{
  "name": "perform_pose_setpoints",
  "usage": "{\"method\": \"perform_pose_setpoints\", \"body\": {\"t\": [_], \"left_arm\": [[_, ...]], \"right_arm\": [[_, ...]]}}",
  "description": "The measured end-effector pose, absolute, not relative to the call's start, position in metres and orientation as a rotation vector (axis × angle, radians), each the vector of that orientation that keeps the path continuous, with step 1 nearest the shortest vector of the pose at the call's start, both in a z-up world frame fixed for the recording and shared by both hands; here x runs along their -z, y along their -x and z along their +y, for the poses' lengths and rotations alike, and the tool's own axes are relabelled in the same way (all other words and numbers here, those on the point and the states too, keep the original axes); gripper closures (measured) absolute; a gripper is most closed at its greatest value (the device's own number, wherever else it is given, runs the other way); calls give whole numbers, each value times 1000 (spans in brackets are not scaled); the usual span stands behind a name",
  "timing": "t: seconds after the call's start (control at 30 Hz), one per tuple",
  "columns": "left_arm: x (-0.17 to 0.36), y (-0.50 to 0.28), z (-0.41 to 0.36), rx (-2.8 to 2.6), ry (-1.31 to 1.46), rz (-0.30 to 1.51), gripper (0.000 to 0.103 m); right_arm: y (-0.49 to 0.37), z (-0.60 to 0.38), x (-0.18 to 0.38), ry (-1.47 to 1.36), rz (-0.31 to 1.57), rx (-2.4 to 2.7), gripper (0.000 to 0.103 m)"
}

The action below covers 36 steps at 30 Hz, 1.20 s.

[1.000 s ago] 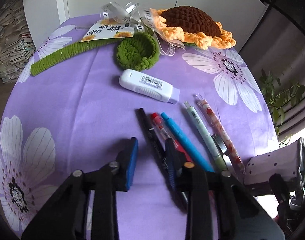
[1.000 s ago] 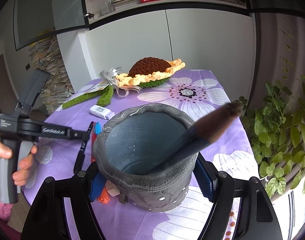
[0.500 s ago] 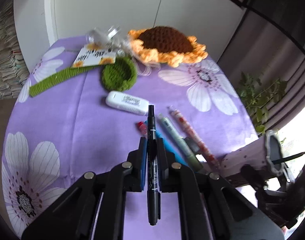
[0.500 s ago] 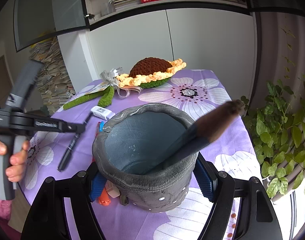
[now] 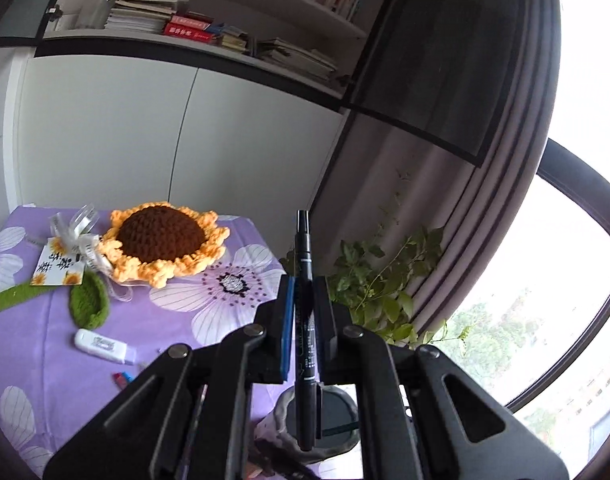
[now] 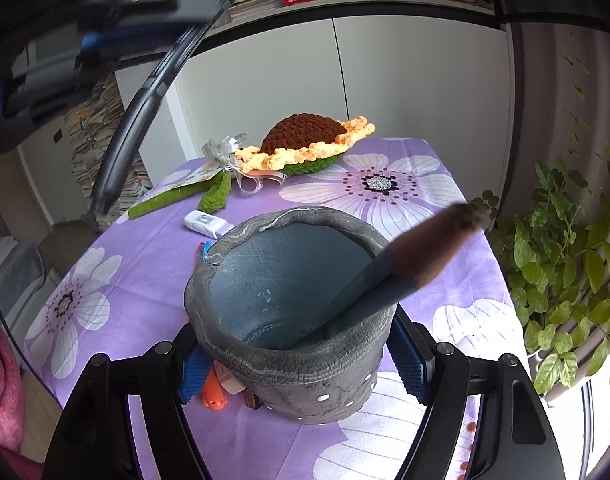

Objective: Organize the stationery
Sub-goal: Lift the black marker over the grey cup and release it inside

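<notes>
My left gripper (image 5: 303, 292) is shut on a black marker (image 5: 303, 320), which stands nearly upright between the blue pads, high above the purple flowered tablecloth (image 5: 37, 352). The marker's lower end hangs over the mouth of the grey pen holder (image 5: 325, 412). In the right wrist view the left gripper (image 6: 105, 28) and the marker (image 6: 145, 96) are blurred at the upper left, above and left of the holder. My right gripper (image 6: 301, 364) is shut on the grey pen holder (image 6: 297, 360), one pad on each side. A brown-tipped brush (image 6: 409, 256) leans inside it.
A white correction tape (image 5: 101, 346) and a red pen tip (image 5: 123, 378) lie on the cloth. Pens (image 6: 203, 250) show behind the holder, an orange item (image 6: 213, 394) under it. A crochet sunflower (image 6: 305, 144) sits at the back. A leafy plant (image 6: 565, 260) stands past the table's right edge.
The left gripper closed on the black marker, lifted it off the cloth and swung it up over the pen holder. The right gripper and the holder kept still.
</notes>
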<state>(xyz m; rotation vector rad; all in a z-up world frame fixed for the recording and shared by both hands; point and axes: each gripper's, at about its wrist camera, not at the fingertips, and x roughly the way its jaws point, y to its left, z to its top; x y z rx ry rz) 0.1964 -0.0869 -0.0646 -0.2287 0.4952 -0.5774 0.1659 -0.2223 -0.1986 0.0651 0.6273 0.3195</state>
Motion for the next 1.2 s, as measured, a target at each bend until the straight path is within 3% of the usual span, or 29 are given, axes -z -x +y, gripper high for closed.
{"method": "perform_pose_setpoints", "body": {"t": [0.83, 0.87, 0.9, 0.93, 1.03, 1.2], "left_arm": [[131, -185, -89, 687, 223, 559, 94], [133, -185, -87, 691, 233, 577, 92], [134, -186, -85, 688, 235, 598, 83], [134, -185, -84, 679, 235, 612, 66], [131, -179, -69, 650, 259, 612, 39], [123, -179, -31, 472, 263, 643, 33]], "right_arm": [[-169, -222, 199, -67, 633, -328, 25], [-169, -222, 199, -66, 634, -327, 25], [-169, -221, 199, -65, 634, -327, 25], [-169, -221, 199, -64, 635, -326, 25], [-169, -221, 199, -63, 636, -325, 25], [-168, -220, 199, -58, 644, -321, 25]]}}
